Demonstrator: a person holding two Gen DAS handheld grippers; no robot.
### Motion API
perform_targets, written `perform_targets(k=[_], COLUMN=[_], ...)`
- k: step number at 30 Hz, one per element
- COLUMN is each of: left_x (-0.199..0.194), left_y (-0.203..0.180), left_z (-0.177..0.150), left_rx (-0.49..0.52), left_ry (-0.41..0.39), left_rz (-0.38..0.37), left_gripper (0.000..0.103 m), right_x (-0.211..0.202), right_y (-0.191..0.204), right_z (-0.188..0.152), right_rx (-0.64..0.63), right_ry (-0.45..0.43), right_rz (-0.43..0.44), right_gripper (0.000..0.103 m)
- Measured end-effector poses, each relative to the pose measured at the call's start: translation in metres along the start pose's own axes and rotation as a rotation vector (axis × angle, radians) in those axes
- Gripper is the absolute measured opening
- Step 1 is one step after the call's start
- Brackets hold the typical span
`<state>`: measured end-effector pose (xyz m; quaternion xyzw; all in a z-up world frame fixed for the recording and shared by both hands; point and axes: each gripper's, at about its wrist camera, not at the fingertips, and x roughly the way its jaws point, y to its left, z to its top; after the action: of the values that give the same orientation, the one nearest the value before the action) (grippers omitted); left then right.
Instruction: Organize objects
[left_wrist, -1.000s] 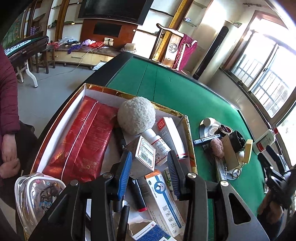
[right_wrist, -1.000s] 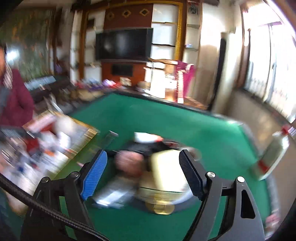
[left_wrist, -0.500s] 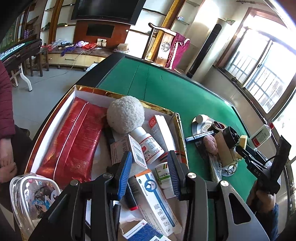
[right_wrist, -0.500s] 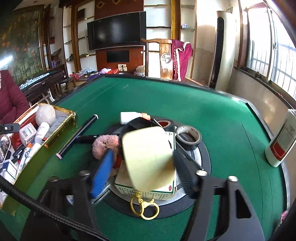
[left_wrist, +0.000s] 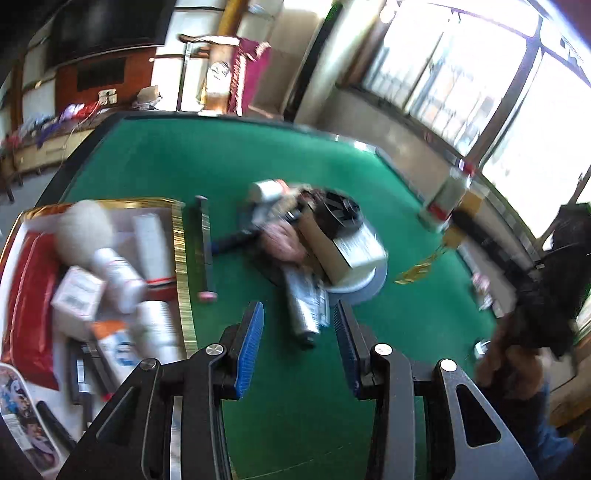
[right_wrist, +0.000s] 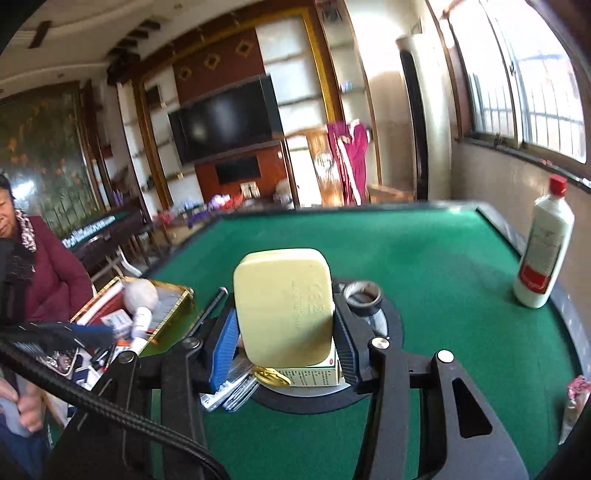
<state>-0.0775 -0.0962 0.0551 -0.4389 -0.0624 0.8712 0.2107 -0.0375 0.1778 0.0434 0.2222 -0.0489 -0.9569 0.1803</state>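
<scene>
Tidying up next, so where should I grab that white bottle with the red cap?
Probably take the white bottle across its straight body, above the red label, coming level from over the table: it stands upright at the edge, and its neck narrows.

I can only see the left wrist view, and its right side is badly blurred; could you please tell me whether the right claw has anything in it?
Observer: Yes, the right claw is shut on a pale yellow case, held upright between its pads.
Operator: Thank you. Does anything hang from it?
Observer: A gold clasp dangles at its lower edge.
Operator: Is anyone near the gold-edged box?
Observer: A person in a maroon coat sits just behind the gold-edged box.
</scene>
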Motion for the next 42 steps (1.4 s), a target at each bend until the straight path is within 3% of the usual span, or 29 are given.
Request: perform_targets(k=[5,11,16,18,22,24,42], left_x=[0.042,0.073,0.093,0.094,0.097,0.096,0.069], left_y=[-0.041,-0.039,-0.039,-0.039,-0.033,-0.036,-0.040], left_z=[-0.010,-0.019,-0.023,-0.021,-0.017,-0.020,-0.026], left_rx=[0.127,0.157,0.173,0.173,0.154,0.181,0.126], left_ry=[0.106,0.174,0.212,0.187,0.156,0.150,0.101], left_rz=[0.147,0.255,0.282,0.292,0.265,0.253,0.163], left_gripper=[0.034,0.034,0.034,0.034,0.033,0.022,0.022], right_x=[-0.015,-0.017,-0.022,-0.022,-0.017,-0.014,-0.006], right_y=[-0.009,-0.009,-0.006,-0.008,-0.011,-0.012,-0.006], right_z=[0.001,0.002,0.001,0.000,-0.004,-0.005,-0.015], right_rx=[0.034,0.067,0.063,0.070,0.092,0.099,0.089], right_ry=[-0.029,-0.038,-0.046,-0.050,-0.033,-0.020,0.025], right_rz=[0.038,0.089,0.111,0.109,0.118,0.121,0.129], right_gripper=[0.046,0.046,0.046,0.046,0.046,0.046,0.046])
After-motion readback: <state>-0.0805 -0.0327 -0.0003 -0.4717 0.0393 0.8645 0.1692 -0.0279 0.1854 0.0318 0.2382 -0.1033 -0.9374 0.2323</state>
